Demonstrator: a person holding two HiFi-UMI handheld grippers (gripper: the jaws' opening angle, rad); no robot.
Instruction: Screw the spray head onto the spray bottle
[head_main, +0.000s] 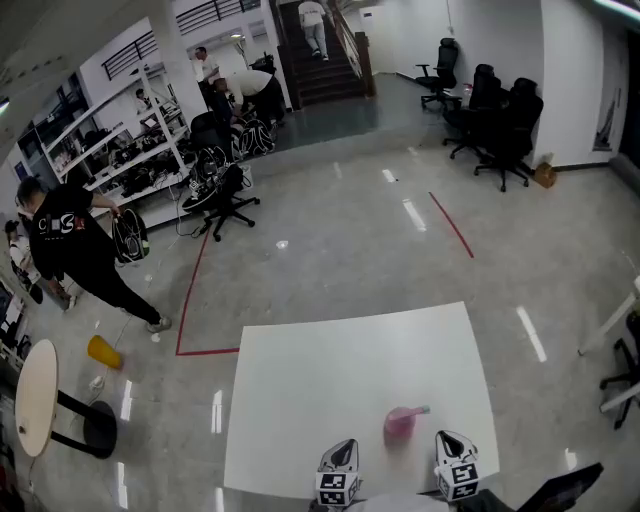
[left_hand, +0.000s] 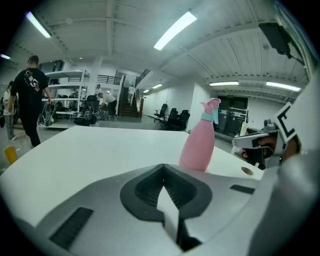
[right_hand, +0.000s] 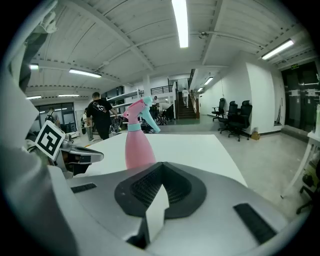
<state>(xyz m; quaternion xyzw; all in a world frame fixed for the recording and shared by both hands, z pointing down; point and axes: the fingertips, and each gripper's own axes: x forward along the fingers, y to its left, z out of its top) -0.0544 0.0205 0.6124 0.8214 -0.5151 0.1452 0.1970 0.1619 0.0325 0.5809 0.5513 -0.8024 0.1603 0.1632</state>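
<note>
Lower middle of frame: spray bottle (head_main: 400, 424) upright on surface (head_main: 330, 370).
Spray head (right_hand: 142, 107): already on bottle, apparently screwed down.
Left claw (left_hand: 162, 169): closed, empty.
Right claw (right_hand: 161, 167): closed, empty.
Remaining: seemingly nothing.

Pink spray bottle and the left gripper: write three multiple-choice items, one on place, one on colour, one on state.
1. Where does the pink plastic spray bottle stand?
A) in a basket
B) on the white square table
C) on a wooden stool
2. What colour is its collar?
A) teal
B) black
C) yellow
3. How do the left hand-held gripper's jaws stand?
A) wide apart
B) clamped on the bottle
C) together, empty
Answers: B, the head view shows it upright on the tabletop; A, the band at its neck is teal; C, its pads meet with nothing between.
</note>
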